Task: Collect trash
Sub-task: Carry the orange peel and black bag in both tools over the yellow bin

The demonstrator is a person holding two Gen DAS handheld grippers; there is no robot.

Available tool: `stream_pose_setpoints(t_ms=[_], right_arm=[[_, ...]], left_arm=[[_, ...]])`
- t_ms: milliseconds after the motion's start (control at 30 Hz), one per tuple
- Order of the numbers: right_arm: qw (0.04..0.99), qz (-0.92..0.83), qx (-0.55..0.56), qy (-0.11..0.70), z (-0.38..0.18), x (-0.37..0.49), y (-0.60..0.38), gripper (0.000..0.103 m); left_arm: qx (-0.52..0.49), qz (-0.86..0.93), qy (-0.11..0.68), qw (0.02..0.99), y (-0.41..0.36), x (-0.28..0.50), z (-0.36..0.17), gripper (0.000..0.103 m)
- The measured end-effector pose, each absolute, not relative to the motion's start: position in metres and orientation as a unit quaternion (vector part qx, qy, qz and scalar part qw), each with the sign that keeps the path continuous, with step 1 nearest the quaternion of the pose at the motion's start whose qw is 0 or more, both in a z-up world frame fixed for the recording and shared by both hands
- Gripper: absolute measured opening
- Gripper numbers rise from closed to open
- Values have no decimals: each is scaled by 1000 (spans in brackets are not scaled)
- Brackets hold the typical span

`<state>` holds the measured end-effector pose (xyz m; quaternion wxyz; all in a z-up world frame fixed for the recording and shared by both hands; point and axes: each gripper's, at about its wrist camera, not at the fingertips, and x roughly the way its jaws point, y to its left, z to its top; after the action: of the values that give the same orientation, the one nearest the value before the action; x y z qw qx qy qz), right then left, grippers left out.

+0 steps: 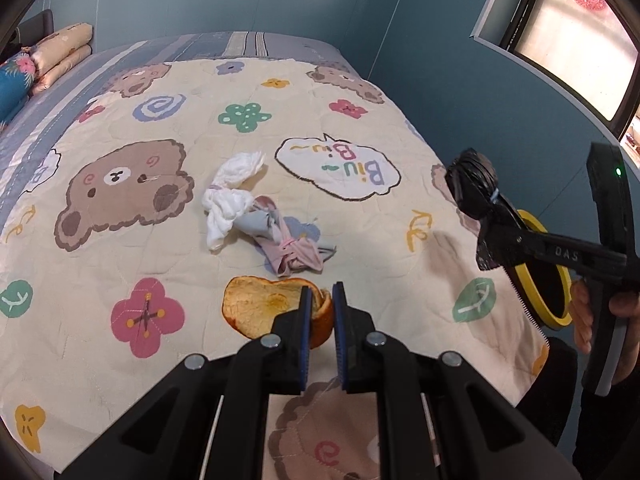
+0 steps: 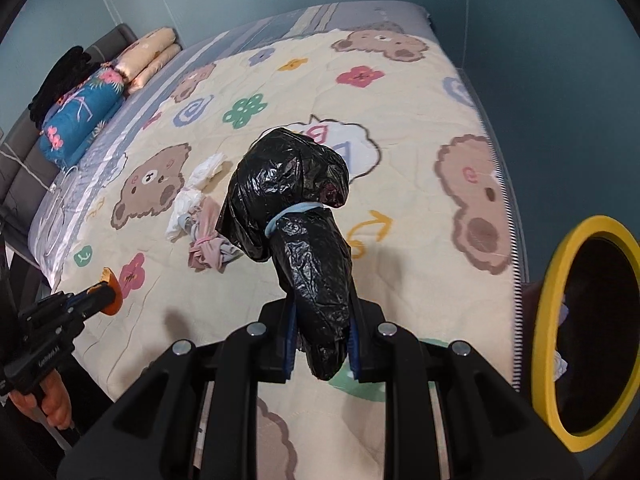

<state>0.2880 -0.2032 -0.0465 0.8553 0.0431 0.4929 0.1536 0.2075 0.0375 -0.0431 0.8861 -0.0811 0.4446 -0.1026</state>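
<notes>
Left wrist view: the left gripper (image 1: 322, 300) is nearly closed, its blue pads pinching the edge of an orange peel (image 1: 260, 308); most of the peel sticks out to the left of the fingers.
Orange peel: clamped in the left gripper; from the right wrist view the peel (image 2: 110, 280) shows at the tip of the left gripper (image 2: 102, 290), clear of the bear-print quilt (image 2: 400, 240).
Right wrist view: the right gripper (image 2: 322, 336) has its jaws narrowly apart and pressed on the lower end of a black plastic bag bundle (image 2: 296, 208).
Black plastic bag bundle: crumpled, tied round its middle with a light blue band (image 2: 294, 212), standing up out of the right gripper's fingers; in the left wrist view the bundle (image 1: 474, 184) rides at the tip of the right gripper (image 1: 490, 236), to the right of the quilt (image 1: 200, 92).
Yellow-rimmed bin: the bin (image 2: 592, 332) stands just beside the right edge of the quilt, its dark mouth tilted toward the camera; in the left wrist view the bin (image 1: 558, 320) shows behind the right gripper.
Cloth wad: a white, grey and pink bunch of fabric (image 1: 256, 216) lies on the middle of the quilt, beyond the orange peel.
Pillows: folded peach pillows (image 2: 150, 58) and a blue floral bundle (image 2: 80, 116) sit at the far left end of the quilt.
Hands: a hand (image 1: 600, 316) holds the right gripper's handle; another hand (image 2: 44, 400) holds the left one.
</notes>
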Motion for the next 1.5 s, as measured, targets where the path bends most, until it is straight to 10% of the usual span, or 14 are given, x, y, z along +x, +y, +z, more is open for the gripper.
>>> stream_pose_setpoints(t_ms=[1500], right_arm=[[889,15,175,422,-23,242,-447,20]], left_arm=[[20,-264,413,872,-227,260,-3,10]])
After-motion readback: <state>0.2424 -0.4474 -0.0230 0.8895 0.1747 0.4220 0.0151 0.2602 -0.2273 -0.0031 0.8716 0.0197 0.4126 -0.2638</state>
